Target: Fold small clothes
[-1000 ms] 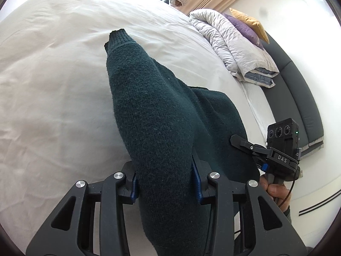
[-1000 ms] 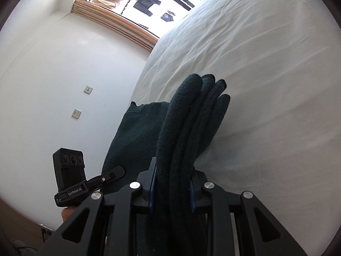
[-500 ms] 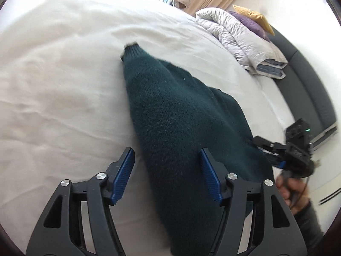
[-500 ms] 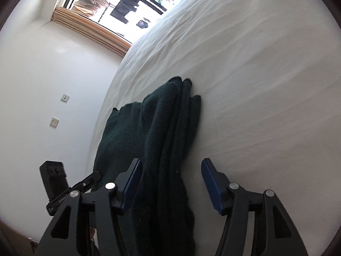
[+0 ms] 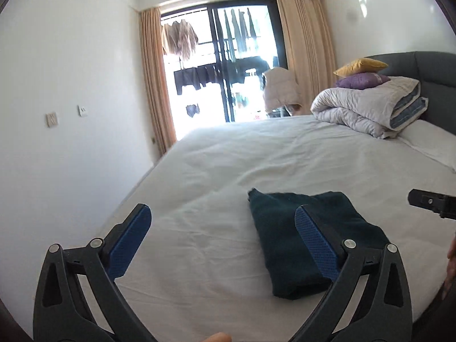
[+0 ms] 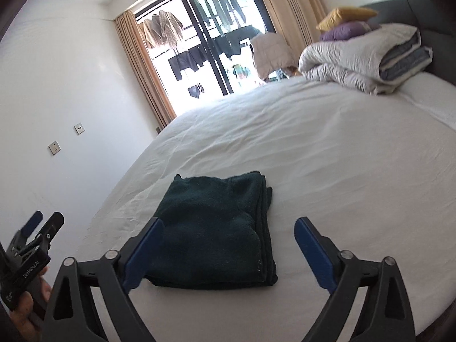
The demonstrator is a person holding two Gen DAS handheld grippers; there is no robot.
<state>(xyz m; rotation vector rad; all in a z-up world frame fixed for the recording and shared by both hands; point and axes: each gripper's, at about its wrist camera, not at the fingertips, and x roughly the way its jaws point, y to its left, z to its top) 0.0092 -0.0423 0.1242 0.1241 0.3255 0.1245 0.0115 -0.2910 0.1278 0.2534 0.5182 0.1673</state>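
A dark green knit sweater (image 6: 212, 228) lies folded in a flat rectangle on the white bed sheet (image 6: 327, 156). It also shows in the left wrist view (image 5: 287, 236), partly behind the right finger. My left gripper (image 5: 222, 240) is open and empty, raised above the bed to the left of the sweater. My right gripper (image 6: 228, 248) is open and empty, held above the sweater's near edge. Neither gripper touches the sweater.
A folded grey duvet (image 5: 370, 108) with a purple and a yellow pillow (image 5: 360, 67) lies at the head of the bed by the dark headboard (image 5: 433, 68). A white wall (image 5: 71, 114) runs along the left bed edge. A balcony door with curtains stands beyond.
Both grippers opened and let go of the sweater, then lifted and drew back. The sweater now lies folded on the bed, and the views tilt up to show the room.
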